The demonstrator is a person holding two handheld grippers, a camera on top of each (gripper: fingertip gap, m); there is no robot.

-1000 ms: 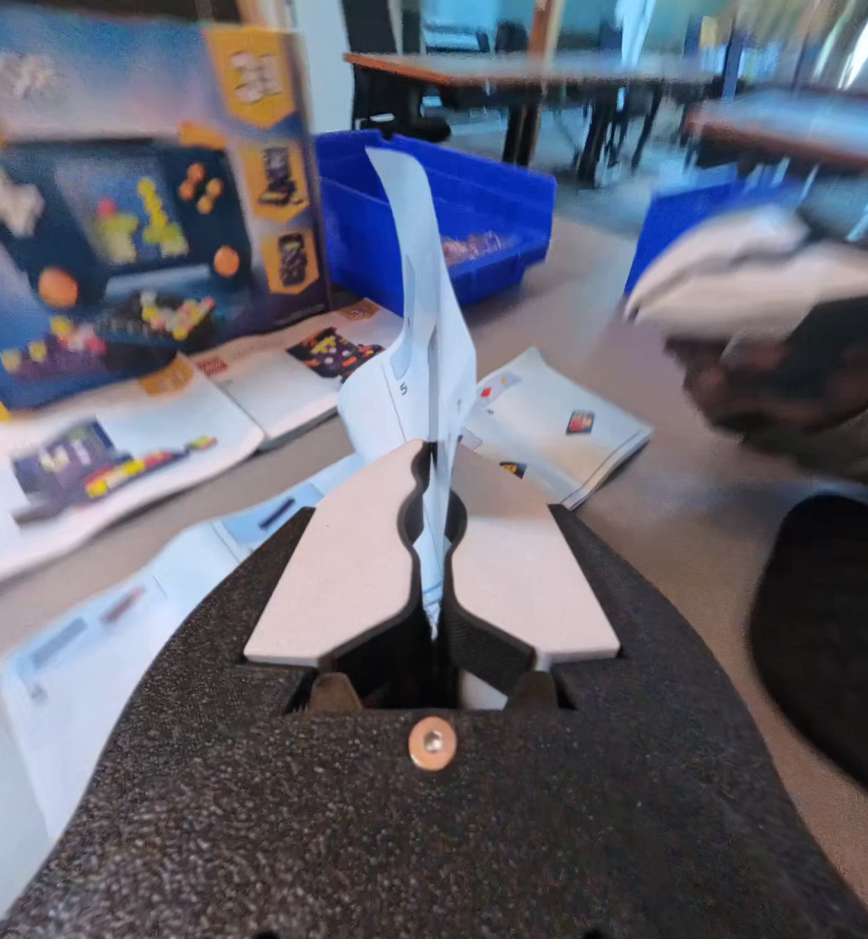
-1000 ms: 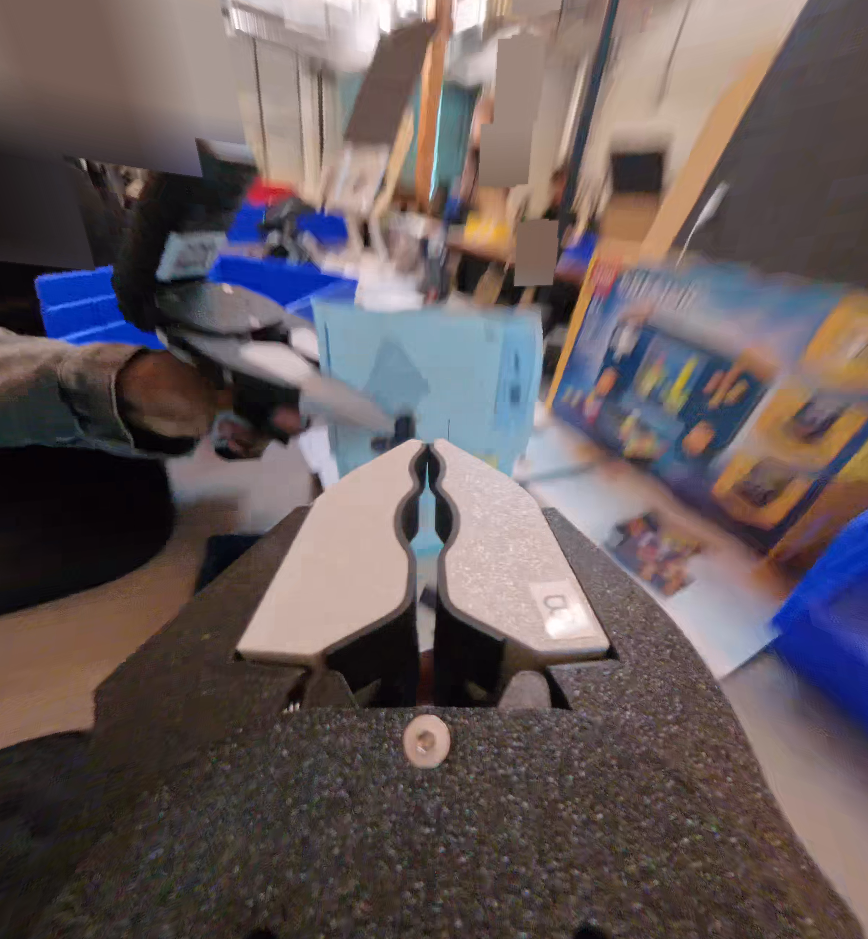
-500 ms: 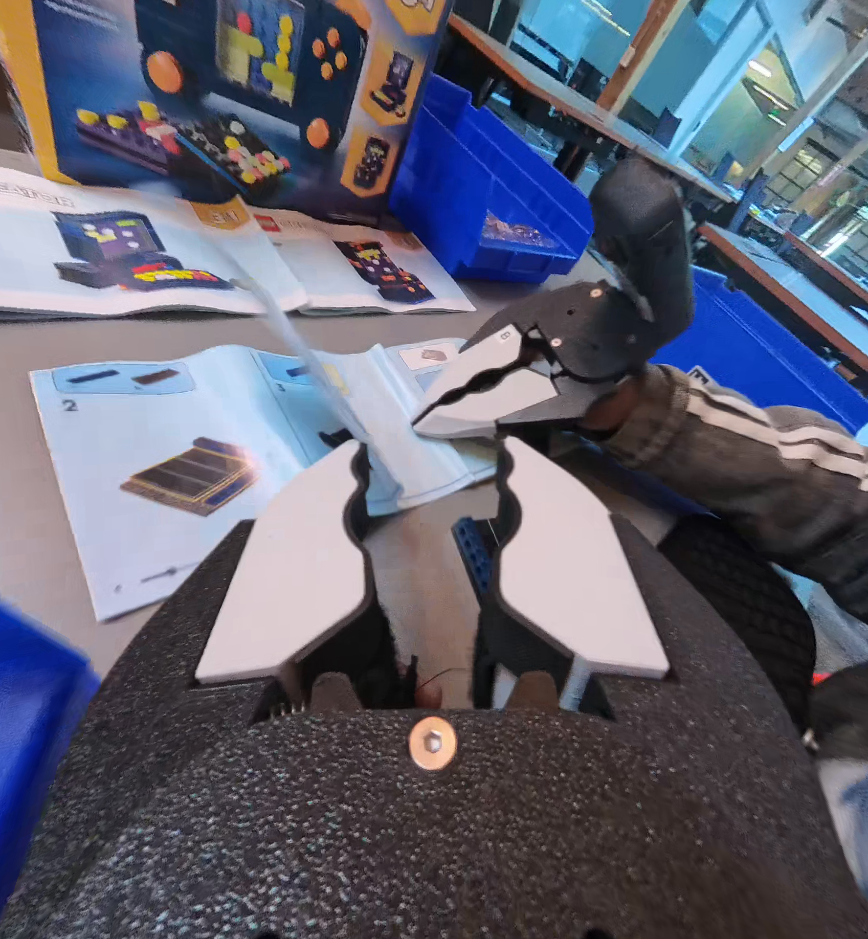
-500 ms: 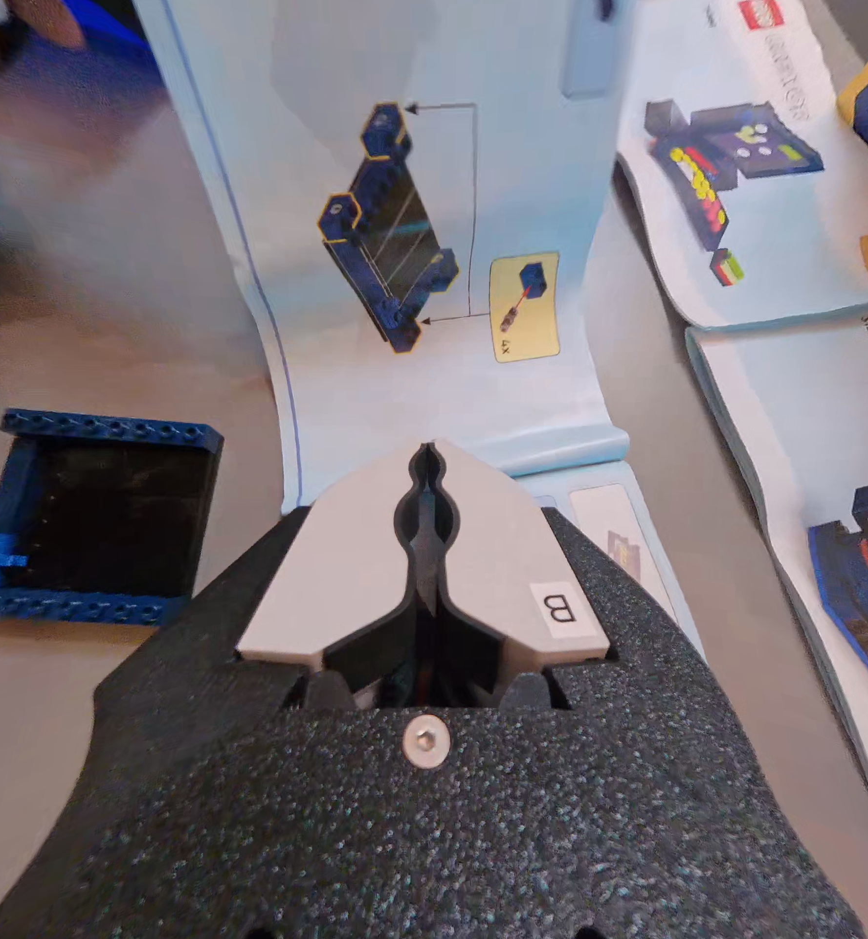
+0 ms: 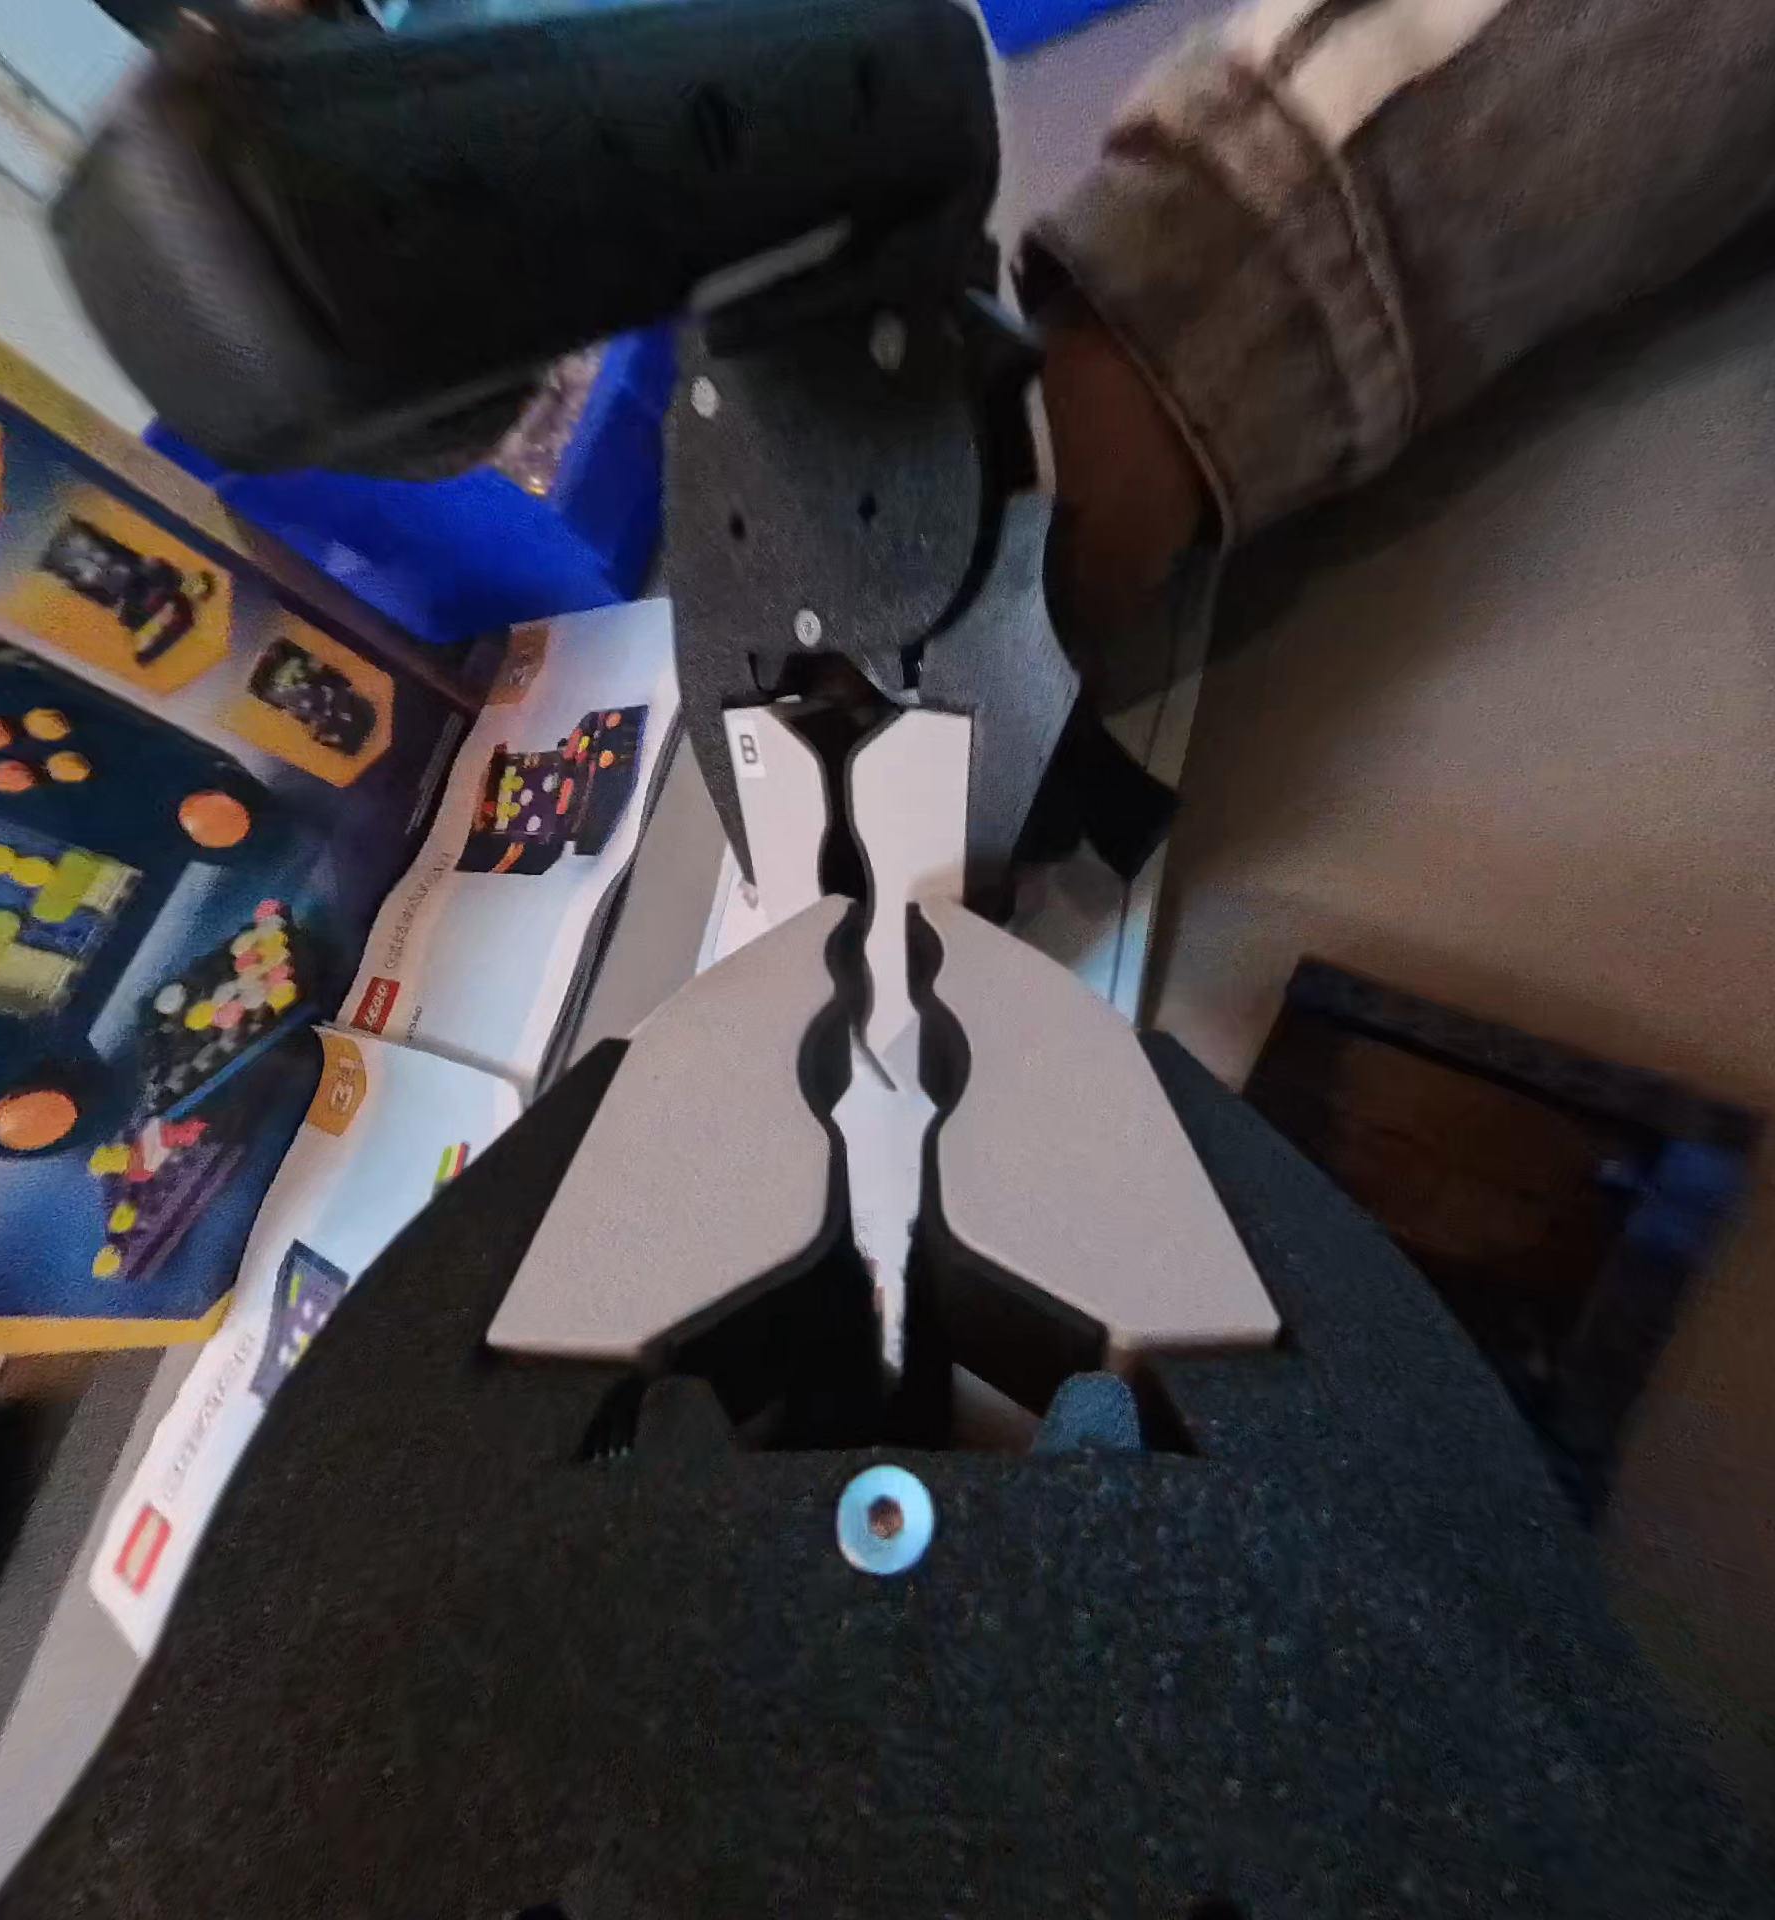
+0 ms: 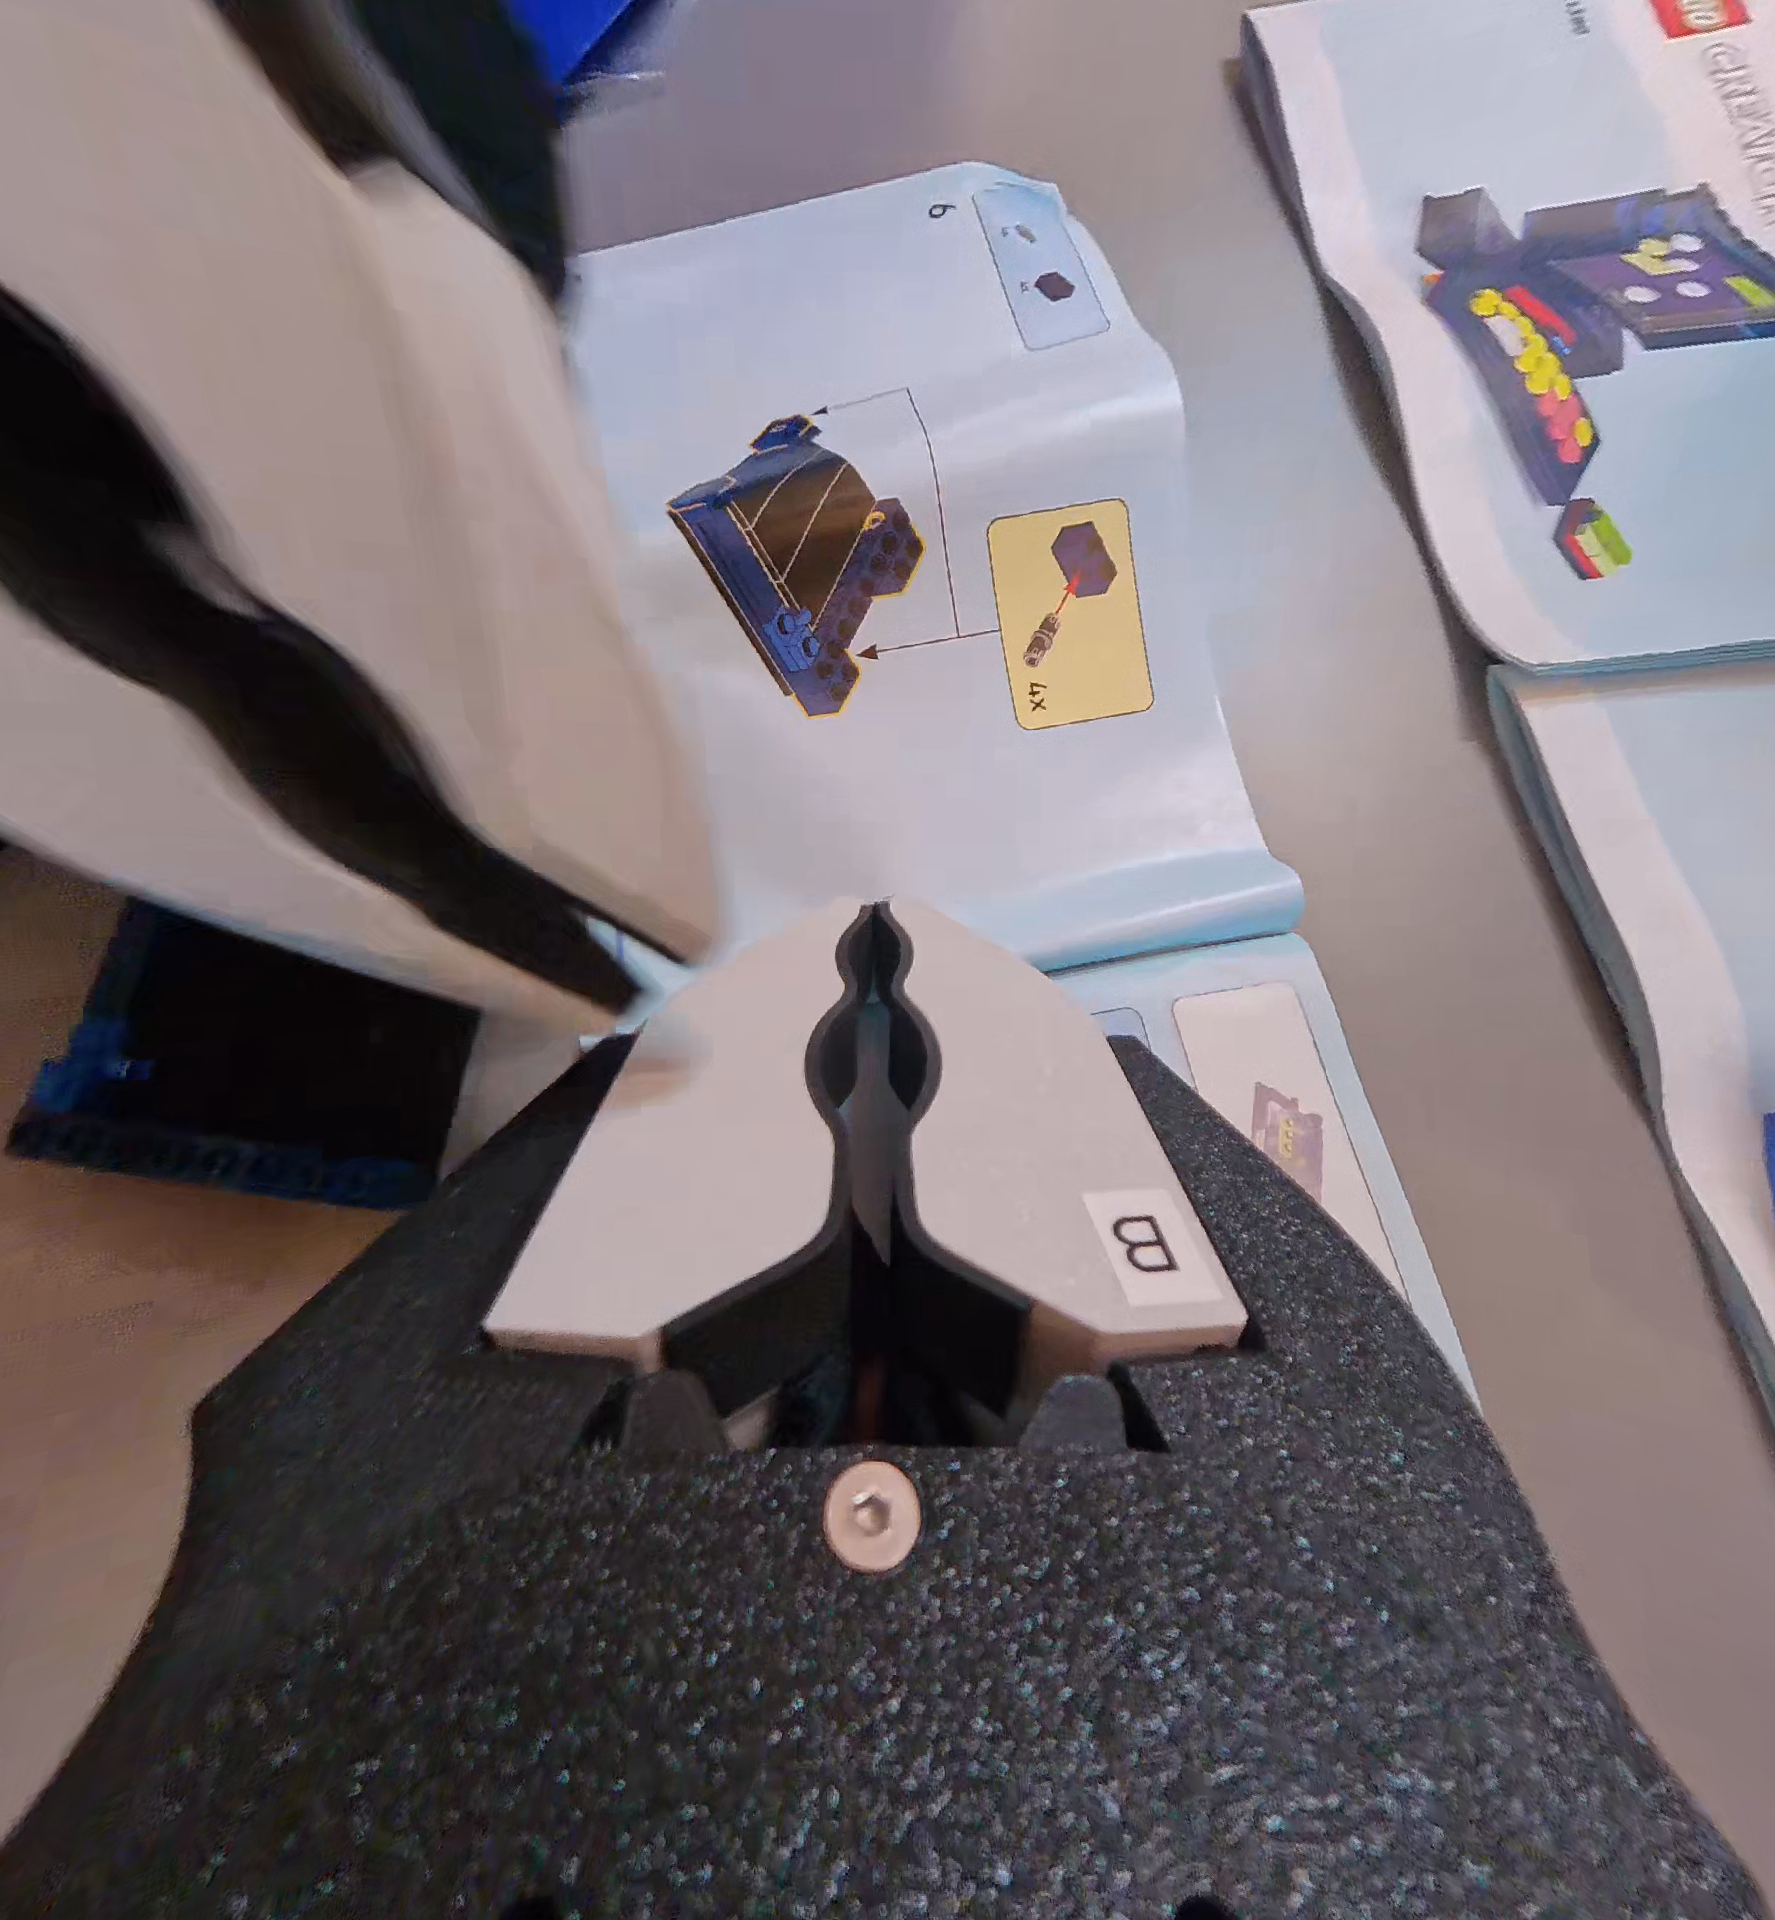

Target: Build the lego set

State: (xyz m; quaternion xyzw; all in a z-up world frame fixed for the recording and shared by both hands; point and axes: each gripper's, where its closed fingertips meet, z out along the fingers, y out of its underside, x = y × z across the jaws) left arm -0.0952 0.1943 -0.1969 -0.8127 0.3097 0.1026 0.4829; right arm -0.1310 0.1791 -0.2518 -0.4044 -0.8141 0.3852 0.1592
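Right gripper (image 6: 878,914): jaws closed tight on the near edge of a pale-blue booklet page (image 6: 893,582), the sheet running back between the fingers. The page curls up from an open instruction booklet lying on the grey table (image 6: 1382,727).

Left gripper (image 5: 881,920): jaws nearly closed, a thin slit between the fingers; a white sheet edge shows in the slit, but whether the pads press on it I cannot tell. Its tips sit just beside the right gripper's tips, at the page's left corner.

Left of the booklet: a flat blue-and-black brick frame (image 6: 239,1070) on the table.

Far left: a blue bin (image 5: 467,530) holding blurred small pieces, behind a printed toy box (image 5: 114,883).

Right: two closed booklets (image 6: 1589,312).
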